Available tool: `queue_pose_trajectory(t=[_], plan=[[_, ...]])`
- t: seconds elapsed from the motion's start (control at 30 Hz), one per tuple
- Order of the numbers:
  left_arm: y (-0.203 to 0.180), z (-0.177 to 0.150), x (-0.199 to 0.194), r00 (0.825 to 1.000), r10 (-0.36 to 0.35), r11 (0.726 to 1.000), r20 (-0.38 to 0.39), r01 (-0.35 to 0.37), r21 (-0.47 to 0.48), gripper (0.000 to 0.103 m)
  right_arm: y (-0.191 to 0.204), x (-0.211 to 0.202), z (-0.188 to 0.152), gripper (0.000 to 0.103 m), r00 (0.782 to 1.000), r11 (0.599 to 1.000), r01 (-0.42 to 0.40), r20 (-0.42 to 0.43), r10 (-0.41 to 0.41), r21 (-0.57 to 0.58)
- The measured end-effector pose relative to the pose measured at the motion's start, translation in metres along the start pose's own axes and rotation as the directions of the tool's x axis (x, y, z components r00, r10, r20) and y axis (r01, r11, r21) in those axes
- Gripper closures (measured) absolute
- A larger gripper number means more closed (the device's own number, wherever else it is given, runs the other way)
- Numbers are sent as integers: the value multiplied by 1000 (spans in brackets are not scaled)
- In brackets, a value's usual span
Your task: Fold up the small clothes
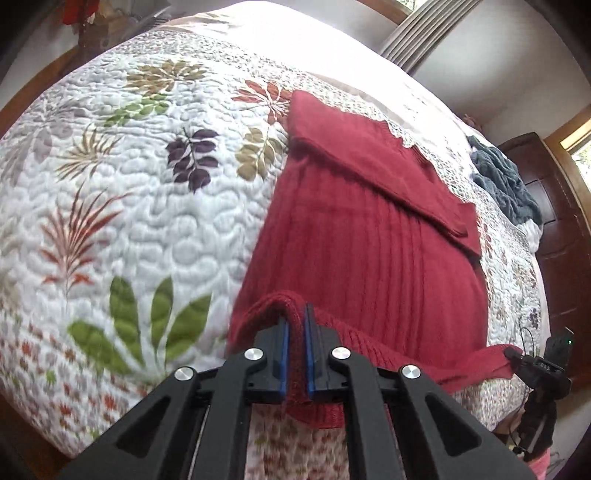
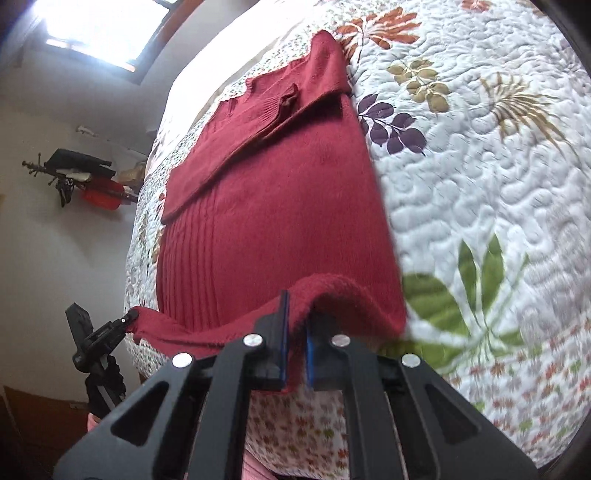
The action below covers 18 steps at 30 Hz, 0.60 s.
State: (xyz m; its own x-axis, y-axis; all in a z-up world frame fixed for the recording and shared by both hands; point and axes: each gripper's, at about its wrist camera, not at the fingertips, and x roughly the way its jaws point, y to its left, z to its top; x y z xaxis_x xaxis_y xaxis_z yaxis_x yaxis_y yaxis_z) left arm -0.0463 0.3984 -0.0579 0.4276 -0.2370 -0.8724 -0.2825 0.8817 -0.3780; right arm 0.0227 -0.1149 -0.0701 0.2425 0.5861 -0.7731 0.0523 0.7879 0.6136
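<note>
That red knit sweater [image 1: 369, 240] lying on the bed [image 1: 147, 221] looks soft and floppy, a bit weighty, so it'll sag between grips; the hem corners seem the sensible spots. Left gripper [image 1: 295, 354] and right gripper [image 2: 295, 350] each pinch the hem right at their tips. The left view also shows a blue-grey blanket [image 1: 506, 181] far ahead; the right shows a window [image 2: 107, 29].

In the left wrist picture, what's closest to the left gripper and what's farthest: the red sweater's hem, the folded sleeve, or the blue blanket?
1. Hem: pinched in the left gripper, at the red sweater's near edge.
2. Folded sleeve: lying slantwise across the sweater's upper part, farther up the bed.
3. Blue blanket: bunched at the bed's far right edge.
</note>
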Motion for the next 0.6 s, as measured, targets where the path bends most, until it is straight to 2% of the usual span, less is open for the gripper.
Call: queue_pose_trajectory(t=[0.17,0.2,0.27,0.37,0.47,0.5,0.53,0.6], plan=[[9,26,25,1000,-3,999,-19,2,-51,95,-8,20,25,97,999,999,26,-38,-25,32],[11,31,31,999,-5,998,-33,2,-63,91,-10,25,29,97,998,999,34,-45,-32,38],[18,38,41,998,-21,995,-59,15,-101,91,-17,36,39,94,997,997,43,-68,-39,59],[26,43,45,995,-58,988,-78,46,-146,90,-29,42,46,91,996,994,33,-83,-25,100],[30,45,39,993,-88,986,-79,75,-147,88,-36,37,48,85,997,994,24,-77,-16,102],[32,45,37,993,-90,986,-78,78,-150,85,-38,34,48,82,997,995,28,-68,-21,97],[35,46,31,995,-82,985,-61,71,-159,76,-39,31,48,81,998,995,25,-65,-19,98],[42,49,21,999,-48,986,-22,44,-164,71,-44,23,48,81,999,994,15,-53,-9,109]])
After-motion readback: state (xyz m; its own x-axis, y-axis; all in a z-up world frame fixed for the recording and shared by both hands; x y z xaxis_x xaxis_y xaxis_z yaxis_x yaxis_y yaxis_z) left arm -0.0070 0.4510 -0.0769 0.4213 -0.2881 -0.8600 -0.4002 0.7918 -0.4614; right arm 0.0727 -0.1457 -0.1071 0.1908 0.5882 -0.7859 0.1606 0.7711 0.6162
